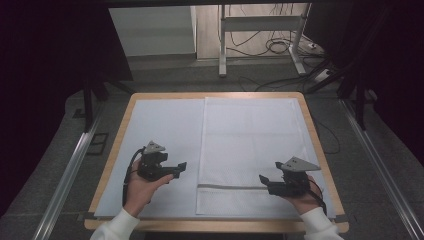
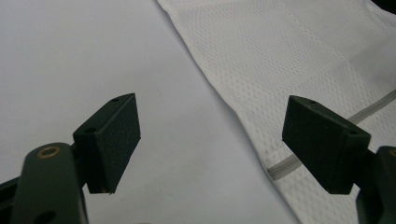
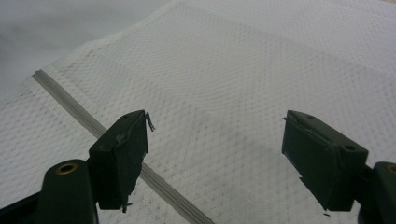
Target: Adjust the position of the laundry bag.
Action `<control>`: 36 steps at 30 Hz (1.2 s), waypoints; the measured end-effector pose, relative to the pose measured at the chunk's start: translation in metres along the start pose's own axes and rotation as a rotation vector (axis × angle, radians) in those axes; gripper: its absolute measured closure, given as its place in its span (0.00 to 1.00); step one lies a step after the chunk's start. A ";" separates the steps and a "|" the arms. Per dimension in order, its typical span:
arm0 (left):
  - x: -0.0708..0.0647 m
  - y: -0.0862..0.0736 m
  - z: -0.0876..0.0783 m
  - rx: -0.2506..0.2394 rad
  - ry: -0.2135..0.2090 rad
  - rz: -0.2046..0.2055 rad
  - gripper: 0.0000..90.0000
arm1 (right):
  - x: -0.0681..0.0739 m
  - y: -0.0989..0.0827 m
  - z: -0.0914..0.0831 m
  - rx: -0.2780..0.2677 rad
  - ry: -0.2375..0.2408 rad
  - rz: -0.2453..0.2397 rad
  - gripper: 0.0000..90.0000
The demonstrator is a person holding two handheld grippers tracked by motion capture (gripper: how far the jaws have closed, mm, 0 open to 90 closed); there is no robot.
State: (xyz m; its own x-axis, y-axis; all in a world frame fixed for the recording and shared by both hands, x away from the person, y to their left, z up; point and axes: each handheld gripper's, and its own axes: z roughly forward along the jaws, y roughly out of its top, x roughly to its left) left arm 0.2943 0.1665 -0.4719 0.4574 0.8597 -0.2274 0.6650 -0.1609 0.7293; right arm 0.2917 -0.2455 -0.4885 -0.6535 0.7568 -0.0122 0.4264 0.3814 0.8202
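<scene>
The fingers of both grippers are spread wide apart and hold nothing.

In the high view, a white mesh bag (image 1: 247,150) lies flat on a pale blue sheet (image 1: 160,135) that covers a wooden table (image 1: 114,150). The bag fills the right half of the sheet, from about 12 o'clock down to 5 o'clock. A grey zipper line (image 1: 227,187) runs across the bag near its bottom edge. The left gripper (image 1: 181,169) sits at about 8 o'clock, held in the left hand (image 1: 140,187). Its tips point toward the bag's left edge and are near it but not touching. The right gripper (image 1: 263,180) sits at about 4 o'clock, held in the right hand (image 1: 302,199). Its tips are over the bag, just by the zipper line.

In the left gripper view, the two black fingers (image 2: 112,140) stand far apart with open air between them. Under them is the blue sheet at 9 o'clock and the mesh bag (image 2: 299,56) from 12 to 4 o'clock. The zipper line (image 2: 282,168) passes by the right finger.

In the right gripper view, the fingers (image 3: 121,154) are also far apart. The mesh bag (image 3: 224,79) lies under them. The zipper line (image 3: 70,100) runs from 10 o'clock down to 6 o'clock, behind the left finger.
</scene>
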 end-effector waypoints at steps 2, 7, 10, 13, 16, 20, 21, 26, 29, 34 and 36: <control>-0.003 0.004 0.006 0.008 -0.020 0.004 0.21 | 0.001 0.001 0.001 -0.002 0.001 0.008 0.25; -0.008 0.006 0.009 0.004 -0.037 0.024 0.21 | 0.004 0.003 0.003 -0.002 0.004 0.004 0.25; -0.004 0.005 0.007 0.001 -0.056 0.020 0.21 | 0.005 0.005 0.005 -0.004 0.005 0.011 0.25; -0.002 0.007 0.011 0.007 -0.059 0.015 0.22 | 0.007 0.006 0.005 -0.010 0.007 0.015 0.25; -0.004 0.007 0.016 0.022 -0.070 0.014 0.21 | 0.007 0.007 0.006 -0.012 0.005 0.022 0.25; -0.007 0.006 0.025 0.039 -0.074 0.009 0.22 | 0.006 0.008 0.008 -0.016 0.000 0.031 0.25; -0.008 0.007 0.029 0.047 -0.076 0.008 0.22 | 0.006 0.009 0.008 -0.017 -0.002 0.034 0.25; -0.018 0.012 0.040 0.053 -0.073 0.015 0.22 | 0.003 0.009 0.006 -0.024 -0.003 0.034 0.25; -0.027 0.015 0.047 0.063 -0.082 0.011 0.22 | -0.001 0.006 0.003 -0.023 -0.011 0.041 0.25; -0.035 0.018 0.064 0.093 -0.072 -0.001 0.22 | -0.009 0.004 -0.001 -0.028 -0.029 0.055 0.25; -0.037 0.019 0.069 0.101 -0.071 -0.012 0.22 | -0.009 0.004 -0.003 -0.030 -0.032 0.052 0.25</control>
State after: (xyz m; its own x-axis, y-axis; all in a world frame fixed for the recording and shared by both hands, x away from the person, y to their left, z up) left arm 0.3308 0.0985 -0.4941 0.4877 0.8257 -0.2835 0.7251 -0.2023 0.6583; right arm 0.2979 -0.2526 -0.4837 -0.6108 0.7917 0.0131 0.4397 0.3254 0.8371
